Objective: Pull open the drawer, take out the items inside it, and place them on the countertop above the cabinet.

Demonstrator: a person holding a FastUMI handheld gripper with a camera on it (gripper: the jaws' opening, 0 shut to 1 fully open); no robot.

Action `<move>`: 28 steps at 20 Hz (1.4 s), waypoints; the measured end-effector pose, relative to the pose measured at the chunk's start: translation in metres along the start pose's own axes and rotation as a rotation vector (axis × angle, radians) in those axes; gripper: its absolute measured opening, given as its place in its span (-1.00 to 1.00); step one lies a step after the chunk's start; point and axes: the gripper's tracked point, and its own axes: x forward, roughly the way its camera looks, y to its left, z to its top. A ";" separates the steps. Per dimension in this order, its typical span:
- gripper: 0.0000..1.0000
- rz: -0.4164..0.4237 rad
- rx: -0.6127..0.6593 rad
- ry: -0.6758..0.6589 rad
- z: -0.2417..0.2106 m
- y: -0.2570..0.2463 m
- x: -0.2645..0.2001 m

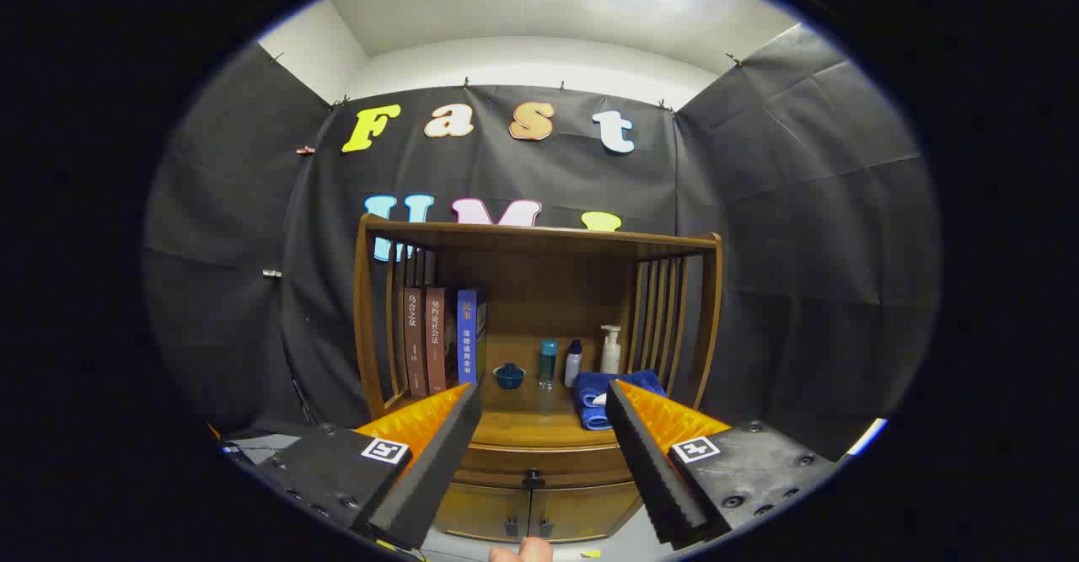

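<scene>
The gripper [544, 398] hung in front of the cabinet [539, 377], its jaws wide apart and holding nothing. Between and beyond the fingers [438, 452] lay the countertop [527, 423], and below its front edge the drawer [544, 465] sat closed, its dark knob [532, 479] at the middle of the drawer front. Whatever lay inside could not be seen. Under the drawer were two doors [531, 511], also closed.

On the countertop, three books [438, 339] stood upright at the left side, against the slatted left wall. Toward the back, near the middle, sat a small blue bowl [509, 375]. Just right of it stood a teal bottle [548, 362], then a dark-capped bottle [573, 362], then a white pump bottle [611, 349] near the slatted right wall. A folded blue towel [598, 398] lay at the right front of the countertop, partly hidden by the right finger. A shelf [539, 238] capped the cabinet above.

A fingertip [523, 552] showed at the very bottom, below the doors.
</scene>
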 end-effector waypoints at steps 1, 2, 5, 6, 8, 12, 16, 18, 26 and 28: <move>0.95 -0.001 0.001 0.001 0.000 -0.001 0.001; 0.95 0.000 0.003 0.002 -0.001 -0.002 0.001; 0.95 -0.001 0.008 0.011 -0.006 -0.003 0.002; 0.95 -0.002 0.007 0.014 -0.007 -0.004 0.002; 0.95 -0.002 0.007 0.014 -0.008 -0.004 0.003; 0.95 -0.002 0.002 0.016 -0.010 -0.005 0.005; 0.95 0.001 -0.006 0.019 -0.013 -0.006 0.006; 0.95 0.001 0.001 0.020 -0.014 -0.008 0.007; 0.95 -0.072 0.026 -0.021 -0.021 -0.024 0.050; 0.95 -0.081 0.024 -0.004 -0.046 -0.024 0.071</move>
